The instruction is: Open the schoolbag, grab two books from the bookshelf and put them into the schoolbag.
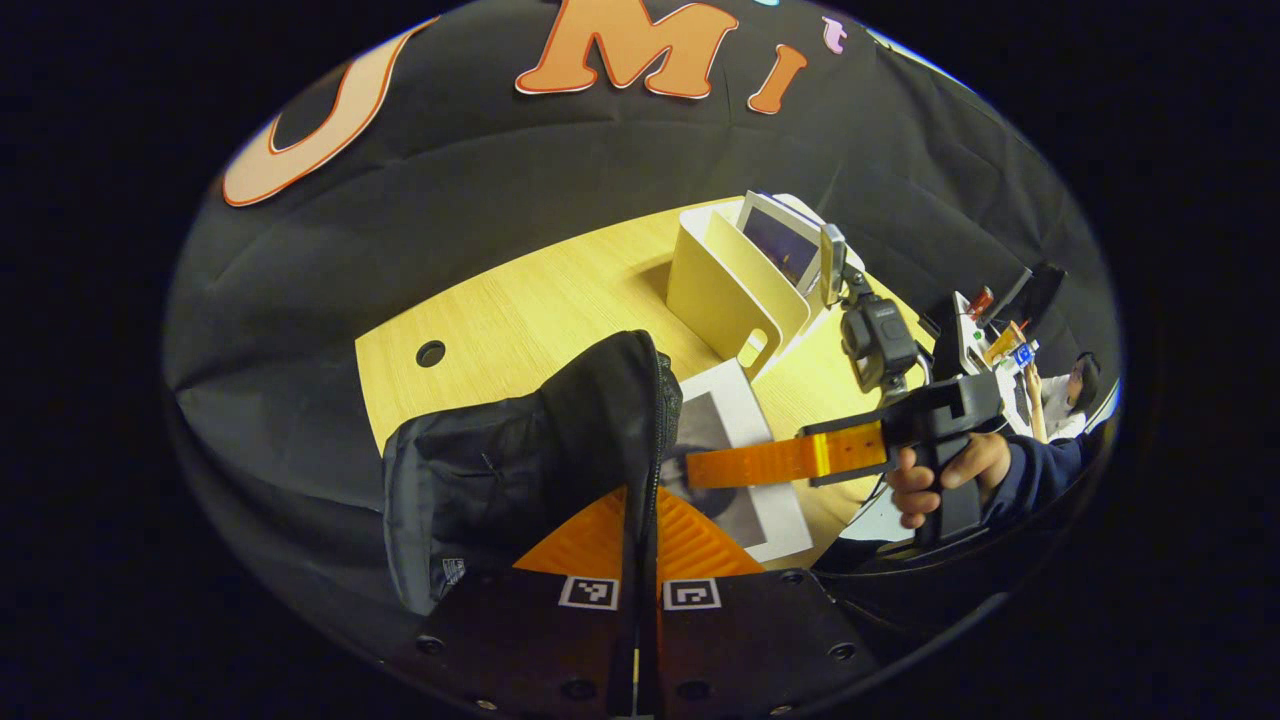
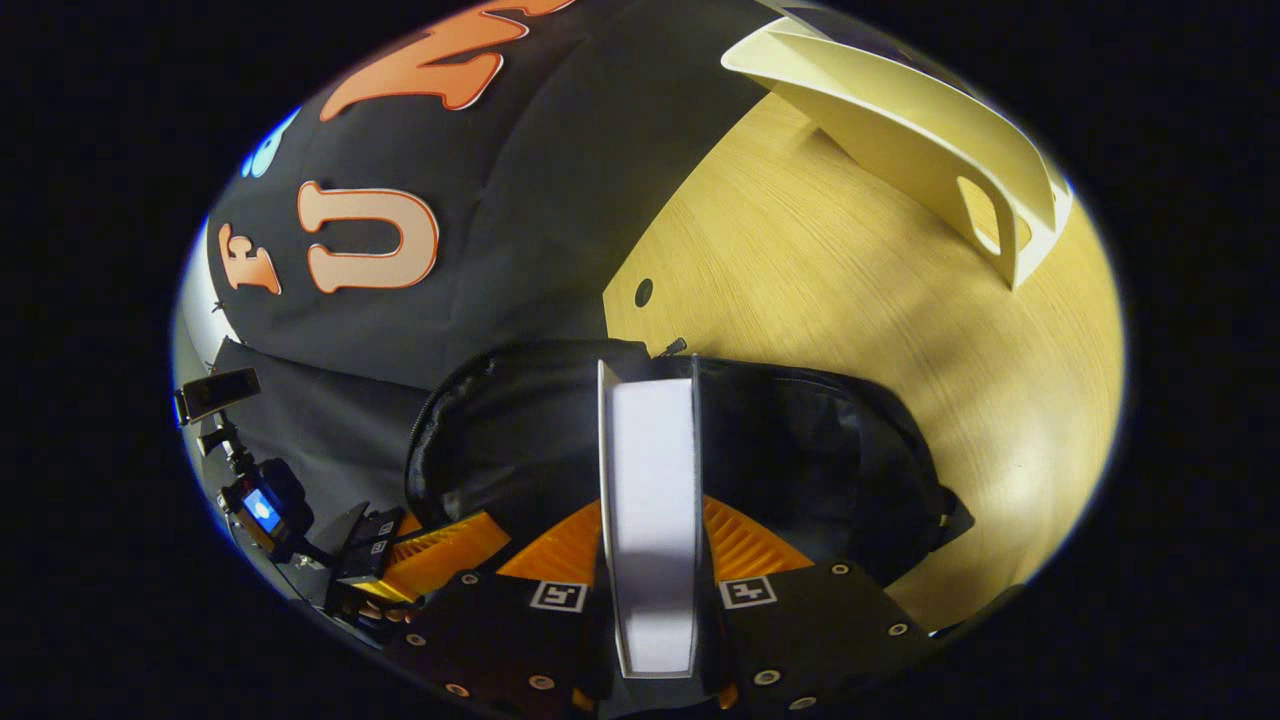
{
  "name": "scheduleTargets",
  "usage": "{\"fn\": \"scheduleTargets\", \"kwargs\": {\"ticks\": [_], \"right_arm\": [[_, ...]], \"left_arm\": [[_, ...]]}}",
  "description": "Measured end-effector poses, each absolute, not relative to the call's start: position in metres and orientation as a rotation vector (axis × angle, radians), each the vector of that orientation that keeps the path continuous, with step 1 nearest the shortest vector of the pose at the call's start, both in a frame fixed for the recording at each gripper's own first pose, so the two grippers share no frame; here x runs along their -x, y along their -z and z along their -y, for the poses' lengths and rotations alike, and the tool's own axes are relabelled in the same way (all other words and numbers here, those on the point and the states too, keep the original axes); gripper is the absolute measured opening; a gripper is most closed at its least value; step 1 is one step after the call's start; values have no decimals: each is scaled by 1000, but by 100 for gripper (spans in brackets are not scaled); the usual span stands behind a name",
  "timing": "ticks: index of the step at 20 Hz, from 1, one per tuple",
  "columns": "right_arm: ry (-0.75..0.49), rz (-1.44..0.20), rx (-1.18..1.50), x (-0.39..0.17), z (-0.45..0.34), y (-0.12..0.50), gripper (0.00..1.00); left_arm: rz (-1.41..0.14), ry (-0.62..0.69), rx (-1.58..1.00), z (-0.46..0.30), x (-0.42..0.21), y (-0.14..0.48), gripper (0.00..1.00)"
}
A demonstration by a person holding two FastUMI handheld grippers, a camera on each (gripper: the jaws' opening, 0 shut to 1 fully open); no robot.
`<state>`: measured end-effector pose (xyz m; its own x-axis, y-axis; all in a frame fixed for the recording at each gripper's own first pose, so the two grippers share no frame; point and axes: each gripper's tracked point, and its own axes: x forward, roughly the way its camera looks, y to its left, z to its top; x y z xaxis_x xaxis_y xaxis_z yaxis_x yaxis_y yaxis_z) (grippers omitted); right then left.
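Schoolbag (image 2: 800, 450) sits at lower centre of the right gripper view, mouth open, directly ahead of the right gripper (image 2: 650, 560), whose fingers clamp a white book (image 2: 648, 500). The book's long axis runs straight ahead along the fingers, its far end over the opening, so it looks ready to go in. At the bottom of the left gripper view, the left gripper (image 1: 637, 540) pinches the bag's zippered rim. Farther off, at upper right, the cream bookshelf (image 1: 725, 290) holds another book (image 1: 780, 240).
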<state>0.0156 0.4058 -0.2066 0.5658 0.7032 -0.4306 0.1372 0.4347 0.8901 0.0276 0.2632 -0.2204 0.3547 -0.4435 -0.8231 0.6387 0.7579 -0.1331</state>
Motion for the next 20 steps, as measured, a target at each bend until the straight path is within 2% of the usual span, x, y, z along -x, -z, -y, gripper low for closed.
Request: {"fn": "scheduleTargets", "kwargs": {"ticks": [12,16,19,20], "right_arm": [[-441,-951,-1115,-26,-449,238,33],[-411,-995,-1046,-27,-442,247,39],[-405,-1048,-972,-19,-429,256,57],[-403,-1062,-949,-16,-425,258,58]], "left_arm": [[-987,722,-173,-250,-29,224,2],[-996,705,-152,-252,-30,228,2],[-997,687,-141,-256,-29,229,2],[-995,677,-139,-257,-29,231,2]]}}
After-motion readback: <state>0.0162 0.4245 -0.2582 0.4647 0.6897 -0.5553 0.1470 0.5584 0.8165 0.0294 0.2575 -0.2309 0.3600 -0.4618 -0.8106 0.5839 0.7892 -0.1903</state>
